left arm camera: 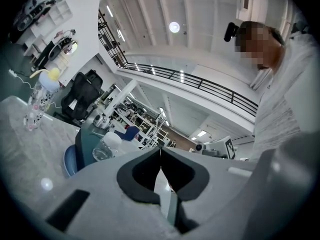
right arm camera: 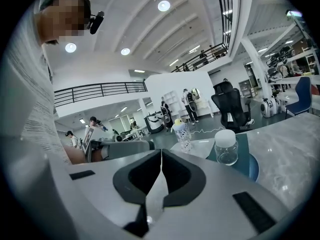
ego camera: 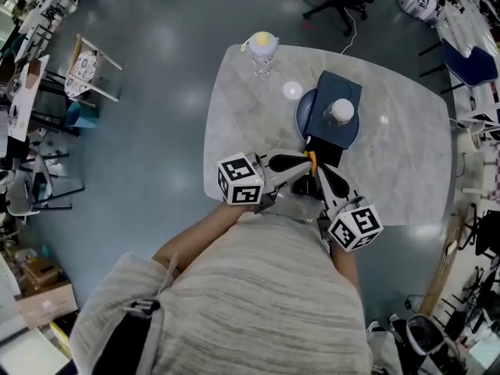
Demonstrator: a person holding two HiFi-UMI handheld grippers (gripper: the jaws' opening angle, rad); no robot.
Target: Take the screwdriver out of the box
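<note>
Pale grey marbled bench with rounded corners, person standing at its near edge. At mid-bench lies a dark teal rectangular box over a round blue plate. Box appears closed; no opening shows. A clear patterned bottle with yellow cap stands well apart toward the far left corner. A clear glass jar with white lid sits at the box's near end; cannot tell whether it rests on the box or on the plate. The left claw and right claw are both at the near edge, pointing toward the box. In each gripper view the jaws meet tip to tip with nothing between them, so both are closed and empty. A small orange piece shows between the two claws just short of the plate; too small to name. The screwdriver itself is not visible and is presumed inside the box. Judgement: task at the approach stage, nothing yet handled. To do this well, spread the jaws before reaching the box. If the jar stands on the box, shift it off first. Then pin the box with one claw while the other works it open, and take the tool by its handle.
</note>
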